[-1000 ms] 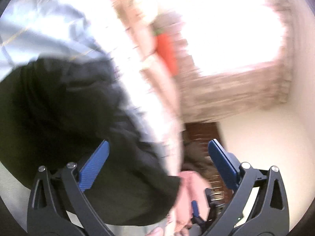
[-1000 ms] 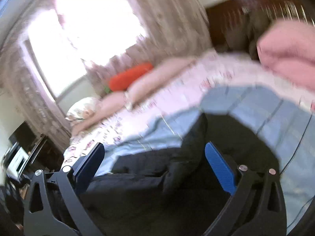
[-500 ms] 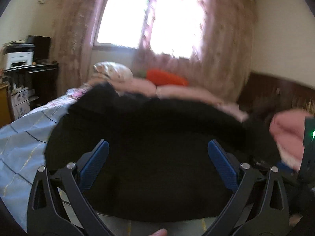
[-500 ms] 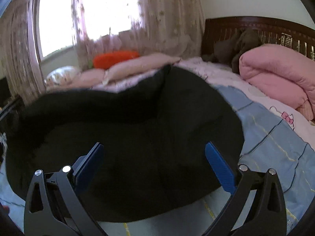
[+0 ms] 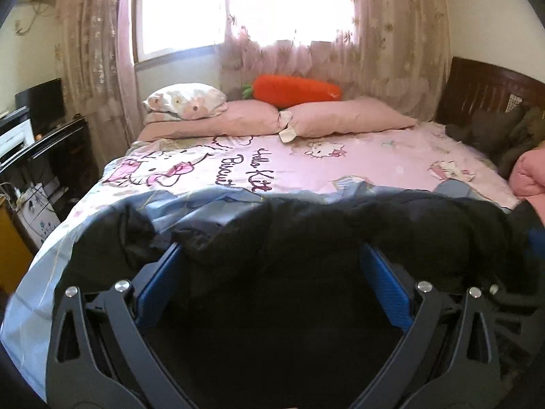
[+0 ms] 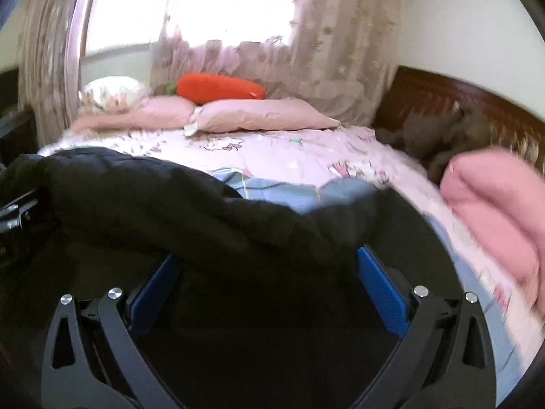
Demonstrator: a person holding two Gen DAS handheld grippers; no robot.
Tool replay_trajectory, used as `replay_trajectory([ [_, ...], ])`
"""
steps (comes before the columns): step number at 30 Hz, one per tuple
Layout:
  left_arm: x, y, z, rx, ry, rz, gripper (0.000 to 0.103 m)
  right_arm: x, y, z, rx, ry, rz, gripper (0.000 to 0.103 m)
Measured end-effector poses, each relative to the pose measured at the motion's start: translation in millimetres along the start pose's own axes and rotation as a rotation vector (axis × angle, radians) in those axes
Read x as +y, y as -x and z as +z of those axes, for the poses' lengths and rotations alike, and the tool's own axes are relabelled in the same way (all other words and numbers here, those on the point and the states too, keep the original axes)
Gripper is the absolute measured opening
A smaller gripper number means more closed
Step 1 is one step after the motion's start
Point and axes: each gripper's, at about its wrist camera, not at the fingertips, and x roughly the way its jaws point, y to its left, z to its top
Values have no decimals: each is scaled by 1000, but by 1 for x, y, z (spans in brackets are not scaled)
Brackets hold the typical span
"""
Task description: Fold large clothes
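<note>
A black garment (image 5: 289, 238) lies bunched on the near part of the bed (image 5: 340, 170), on a blue sheet (image 5: 204, 204), well short of the orange carrot cushion (image 5: 293, 90) at the far side. The left tongs (image 5: 272, 272) and the right tongs (image 6: 269, 272) each stand spread wide over the dark cloth, gripping nothing. Pink pillows (image 5: 340, 116) lie just before the carrot; a pink folded quilt (image 6: 494, 204) sits to its right.
</note>
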Motion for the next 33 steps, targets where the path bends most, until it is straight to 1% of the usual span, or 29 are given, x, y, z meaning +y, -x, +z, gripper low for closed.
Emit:
replay_trajectory([
  [1, 4, -22, 4, 19, -6, 28, 101, 5, -9, 8, 8, 29, -8, 102],
  [2, 2, -36, 4, 40, -10, 33, 101, 14, -24, 18, 22, 84, -15, 102],
  [3, 5, -51, 1, 81, -13, 27, 101, 20, -36, 22, 45, 123, -18, 102],
  [4, 10, -71, -6, 145, 3, 3, 101, 26, -57, 23, 109, 149, 4, 102],
  [5, 19, -88, -17, 189, 54, -37, 101, 27, -69, 19, 156, 137, 35, 102],
  [6, 26, -92, -26, 203, 91, -62, 101, 25, -86, 12, 214, 94, 93, 102],
  [7, 37, -98, -36, 211, 155, -99, 101, 20, -94, 8, 235, 50, 135, 102],
  [8, 44, -98, -40, 194, 188, -122, 101, 10, -103, 3, 244, -25, 186, 102],
  [10, 48, -95, -45, 163, 206, -140, 101, 2, -108, -1, 246, -77, 222, 102],
  [14, 48, -97, -51, 163, 184, -116, 101, 3, -108, -4, 247, -89, 233, 102],
  [16, 47, -95, -53, 164, 175, -82, 101, 5, -102, -6, 240, -88, 223, 102],
  [17, 44, -95, -51, 179, 157, -51, 101, 7, -93, -4, 211, -74, 187, 102],
  [18, 38, -95, -48, 208, 120, 0, 101, 11, -86, -3, 187, -58, 139, 102],
  [19, 33, -91, -43, 213, 96, 40, 101, 13, -74, 0, 145, -32, 55, 102],
  [20, 24, -81, -33, 185, 72, 81, 101, 16, -51, 3, 59, -4, -77, 102],
  [21, 20, -62, -26, 124, 69, 89, 101, 17, -27, 5, -33, -4, -139, 102],
  [22, 19, -30, -19, 13, 108, 25, 101, 15, -2, 6, -129, -32, -108, 102],
  [23, 19, -6, -16, -66, 153, -60, 101, 14, 14, 6, -175, -59, -37, 102],
  [24, 20, 12, -14, -107, 197, -114, 101, 14, 25, 7, -181, -85, 45, 102],
  [25, 19, 25, -14, -111, 257, -129, 101, 19, 26, 9, -133, -97, 93, 102],
  [26, 20, 23, -15, -95, 281, -122, 101, 22, 22, 10, -88, -99, 100, 102],
  [27, 20, 16, -18, -55, 302, -102, 101, 26, 14, 10, -25, -99, 89, 102],
  [28, 22, -2, -27, 40, 323, -67, 101, 28, 4, 9, 28, -100, 71, 102],
  [29, 25, -16, -36, 111, 342, -66, 101, 30, -11, 6, 98, -100, 64, 102],
  [30, 34, -37, -50, 193, 380, -95, 101, 32, -25, -1, 155, -88, 67, 102],
  [31, 38, -49, -57, 230, 378, -94, 101, 32, -38, -8, 195, -81, 102, 102],
  [32, 41, -56, -63, 239, 352, -102, 101, 31, -43, -12, 203, -85, 131, 102],
  [33, 42, -60, -64, 224, 281, -104, 101, 27, -47, -14, 202, -94, 152, 102],
])
